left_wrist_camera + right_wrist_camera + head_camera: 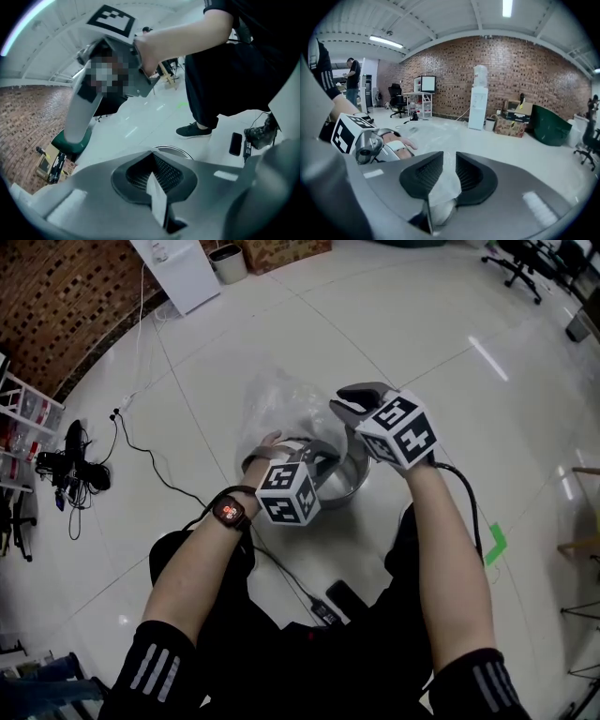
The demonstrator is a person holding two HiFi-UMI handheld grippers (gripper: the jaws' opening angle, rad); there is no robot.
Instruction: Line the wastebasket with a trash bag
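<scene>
Between the right gripper's (449, 161) fingers lay a bunch of the clear trash bag (433, 136). Those fingers stood apart, pads not pressing, so the film sat loose in the gap. The rest of the trash bag billowed out beyond the right fingertips, away from the person and over the far side of the metal wastebasket (349, 482). The wastebasket stood just below both sets of fingers.

The left gripper (152, 161) had its fingers together. A pale sliver showed in the seam; couldn't tell if it was film or finger edge. The wastebasket rim showed just past the left fingertips, with no film plainly over it on that side. The wastebasket sat on the glossy white floor (422, 334), and a phone (236, 143) lay further out past the left fingers.

Step, as judged: spreading the bag mouth over the rim, between grips, with the bag not yet seated all round. The next move likely calls for the right fingers to pinch the bag's edge and draw it down over the rim. The left fingers would need to catch the near-side edge. The film is thin and could slip or tear, so the grip should take the hem.
</scene>
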